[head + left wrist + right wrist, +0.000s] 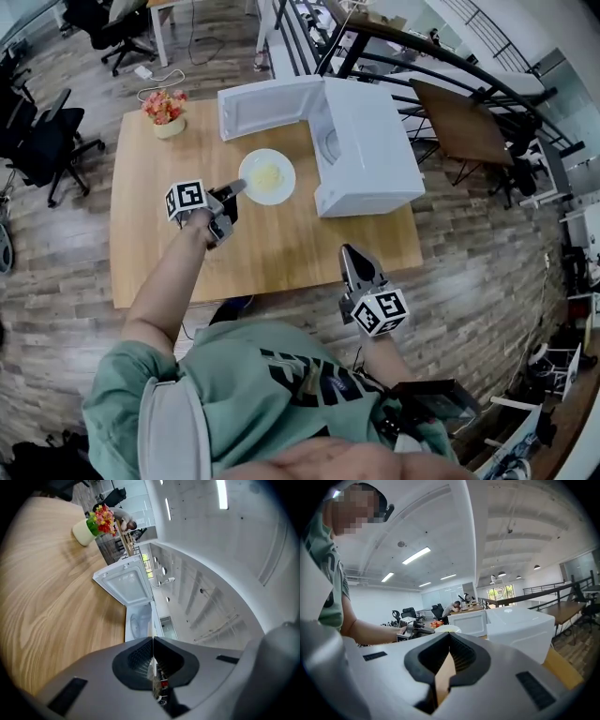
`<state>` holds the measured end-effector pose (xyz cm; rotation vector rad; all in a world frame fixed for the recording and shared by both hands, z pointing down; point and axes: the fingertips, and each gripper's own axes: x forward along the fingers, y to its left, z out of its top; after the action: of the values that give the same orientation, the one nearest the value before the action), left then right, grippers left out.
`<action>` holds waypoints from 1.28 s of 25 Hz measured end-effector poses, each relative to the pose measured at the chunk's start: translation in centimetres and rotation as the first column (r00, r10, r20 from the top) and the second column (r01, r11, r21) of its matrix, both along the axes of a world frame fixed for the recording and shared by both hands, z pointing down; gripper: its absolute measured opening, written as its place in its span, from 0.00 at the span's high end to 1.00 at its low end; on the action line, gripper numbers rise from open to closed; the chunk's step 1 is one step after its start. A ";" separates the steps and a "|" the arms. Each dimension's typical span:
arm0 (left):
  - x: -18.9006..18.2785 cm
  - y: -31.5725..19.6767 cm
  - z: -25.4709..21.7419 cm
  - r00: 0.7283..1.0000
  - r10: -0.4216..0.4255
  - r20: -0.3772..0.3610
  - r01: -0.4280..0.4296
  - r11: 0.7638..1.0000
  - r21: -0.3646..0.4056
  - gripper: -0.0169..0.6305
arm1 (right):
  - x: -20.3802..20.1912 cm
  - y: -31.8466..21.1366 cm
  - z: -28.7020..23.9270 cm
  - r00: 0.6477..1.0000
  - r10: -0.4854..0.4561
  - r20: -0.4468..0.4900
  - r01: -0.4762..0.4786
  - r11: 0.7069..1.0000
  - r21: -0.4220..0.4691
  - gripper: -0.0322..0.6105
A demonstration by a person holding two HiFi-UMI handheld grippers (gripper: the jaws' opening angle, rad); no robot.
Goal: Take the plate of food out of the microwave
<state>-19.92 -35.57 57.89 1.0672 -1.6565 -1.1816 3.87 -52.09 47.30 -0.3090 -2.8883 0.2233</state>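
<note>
A white plate (267, 176) with pale yellow food is outside the microwave (361, 141), over the wooden table (281, 244) just in front of the open cavity. My left gripper (239, 187) reaches it from the left and is shut on its near rim. In the left gripper view the jaws (153, 641) are closed, with only a thin white edge between them. Whether the plate rests on the table I cannot tell. My right gripper (349, 251) hangs shut and empty over the table's near right part, away from the plate (447, 628).
The microwave door (267, 105) stands swung open to the left, behind the plate. A pot of red and yellow flowers (167, 112) sits at the table's far left corner. Office chairs (42, 141) and another table (459, 122) surround the table.
</note>
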 end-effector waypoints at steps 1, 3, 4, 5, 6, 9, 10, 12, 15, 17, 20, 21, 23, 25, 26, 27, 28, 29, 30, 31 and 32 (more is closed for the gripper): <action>0.6 0.7 -0.1 1.000 -0.016 0.002 0.016 1.000 -0.006 0.96 | 0.6 -0.3 0.0 1.000 -0.003 0.001 0.003 1.000 0.000 0.94; 1.9 2.1 -0.4 0.999 -0.044 0.003 0.044 0.999 -0.016 0.96 | 1.5 -0.6 0.0 1.000 -0.011 0.007 0.011 1.000 -0.004 0.94; 2.5 2.8 -0.6 0.998 -0.056 0.005 0.056 0.998 -0.020 0.96 | 1.8 -0.7 -0.1 1.000 -0.017 0.010 0.017 1.000 -0.006 0.94; 3.1 3.5 -0.8 0.998 -0.067 0.007 0.067 0.997 -0.024 0.96 | 2.0 -0.6 -0.1 1.000 -0.025 0.014 0.025 1.000 -0.007 0.94; 3.5 4.2 -1.1 0.997 -0.078 0.010 0.078 0.997 -0.029 0.96 | 2.1 -0.5 -0.2 0.999 -0.034 0.017 0.034 0.999 -0.008 0.94; 4.2 6.6 -2.2 0.993 -0.115 0.025 0.116 0.992 -0.041 0.96 | 1.6 0.3 -1.1 0.997 -0.073 0.033 0.074 0.997 -0.002 0.94; 4.3 7.5 -2.7 0.991 -0.129 0.033 0.130 0.991 -0.042 0.96 | 1.4 0.7 -1.4 0.995 -0.088 0.040 0.088 0.996 0.001 0.94; 4.4 9.4 -3.5 0.987 -0.154 0.047 0.156 0.987 -0.040 0.96 | 0.9 1.5 -1.8 0.993 -0.108 0.051 0.108 0.994 0.003 0.94; 4.6 12.6 -3.7 0.980 -0.192 0.059 0.194 0.980 -0.031 0.96 | 0.3 3.1 -1.5 0.990 -0.126 0.056 0.126 0.992 0.005 0.94; 4.3 15.0 -3.5 0.973 -0.219 0.066 0.221 0.975 -0.028 0.96 | -0.6 4.5 -1.2 0.987 -0.147 0.059 0.147 0.989 0.010 0.94; 3.3 18.4 -3.3 0.966 -0.248 0.068 0.250 0.968 -0.024 0.96 | -2.5 7.1 -1.3 0.982 -0.180 0.059 0.179 0.984 0.023 0.94; 2.9 19.6 -3.3 0.965 -0.252 0.066 0.254 0.967 -0.022 0.96 | -3.2 8.1 -1.3 0.980 -0.189 0.058 0.187 0.982 0.026 0.94; 1.7 21.8 -3.1 0.965 -0.254 0.061 0.255 0.967 -0.017 0.96 | -5.0 10.2 -1.4 0.978 -0.199 0.056 0.198 0.980 0.032 0.94; 0.3 23.9 -2.7 0.967 -0.249 0.052 0.250 0.968 -0.015 0.96 | -7.1 12.4 -1.5 0.978 -0.203 0.052 0.202 0.979 0.035 0.94; -0.5 25.0 -2.5 0.969 -0.245 0.045 0.246 0.969 -0.016 0.96 | -8.1 13.5 -1.5 0.978 -0.203 0.049 0.202 0.979 0.035 0.94; -1.2 26.0 -2.3 0.970 -0.238 0.039 0.239 0.971 -0.019 0.96 | -9.2 14.6 -1.5 0.978 -0.204 0.047 0.202 0.979 0.035 0.94; -2.1 26.9 -2.1 0.973 -0.229 0.034 0.230 0.973 -0.024 0.96 | -10.3 15.8 -1.7 0.977 -0.206 0.047 0.204 0.978 0.038 0.94; -3.0 27.8 -1.9 0.975 -0.219 0.031 0.220 0.975 -0.030 0.96 | -11.4 16.8 -1.8 0.977 -0.209 0.047 0.207 0.977 0.042 0.94; -3.8 28.6 -1.6 0.978 -0.208 0.028 0.209 0.977 -0.034 0.96 | -12.6 17.9 -1.9 0.977 -0.210 0.046 0.208 0.977 0.047 0.94; -4.7 29.4 -1.3 0.980 -0.197 0.022 0.198 0.979 -0.038 0.96 | -13.7 19.0 -2.0 0.977 -0.209 0.045 0.207 0.977 0.049 0.94; -5.4 30.2 -0.8 0.982 -0.186 0.014 0.186 0.982 -0.043 0.96 | -14.9 20.1 -2.0 0.977 -0.208 0.043 0.206 0.977 0.050 0.94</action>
<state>-25.37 -5.32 57.07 0.9069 -1.8131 -1.2536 -11.00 -31.95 45.26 -0.6101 -2.8752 0.1156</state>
